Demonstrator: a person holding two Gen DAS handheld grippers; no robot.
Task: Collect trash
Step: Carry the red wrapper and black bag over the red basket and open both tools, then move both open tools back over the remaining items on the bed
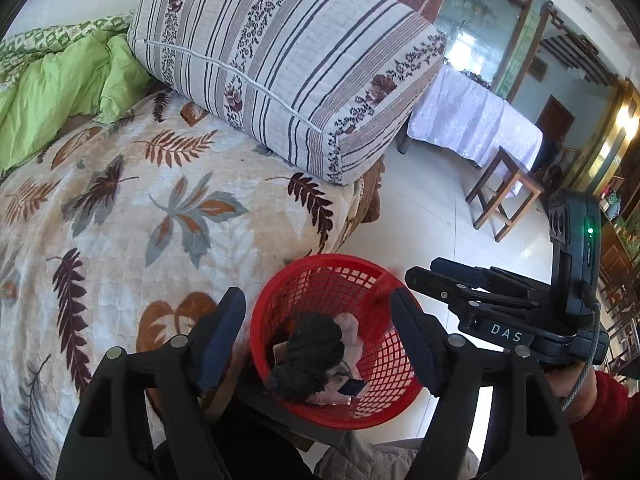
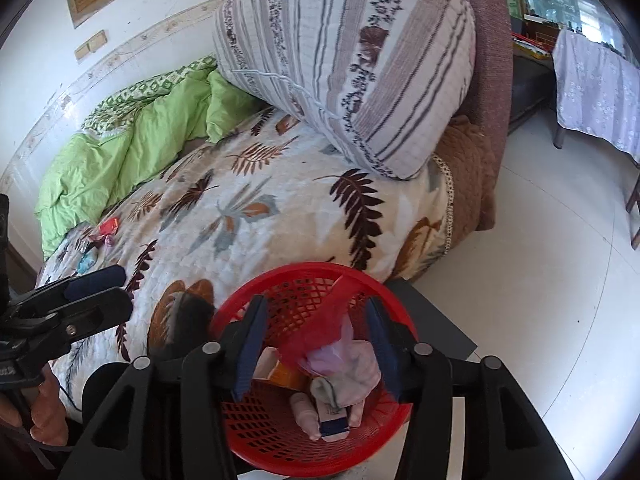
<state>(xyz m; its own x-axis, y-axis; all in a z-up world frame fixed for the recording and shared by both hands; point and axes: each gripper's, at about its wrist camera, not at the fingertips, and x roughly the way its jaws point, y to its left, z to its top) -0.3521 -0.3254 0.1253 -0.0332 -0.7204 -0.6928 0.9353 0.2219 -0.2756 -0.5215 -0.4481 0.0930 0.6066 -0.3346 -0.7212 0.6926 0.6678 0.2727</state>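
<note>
"DAS" in white on the black right gripper [image 1: 416,280]. Both grippers angle down over the round red plastic mesh basket [image 2: 256,428] by the bed edge; right gripper & left gripper [image 1: 318,336] both released, nothing pinched. Basket holds wrappers, pink cloth. Leaf-print blanket [image 2: 280,208], white tile floor [image 2: 540,280].

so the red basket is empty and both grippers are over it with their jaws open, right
Not quite: the red basket is not empty. The right wrist view shows it holding trash, including pinkish cloth, a red mesh piece and a small blue and white box. The rest stands: the left gripper and the right gripper are over it, jaws open.
</note>
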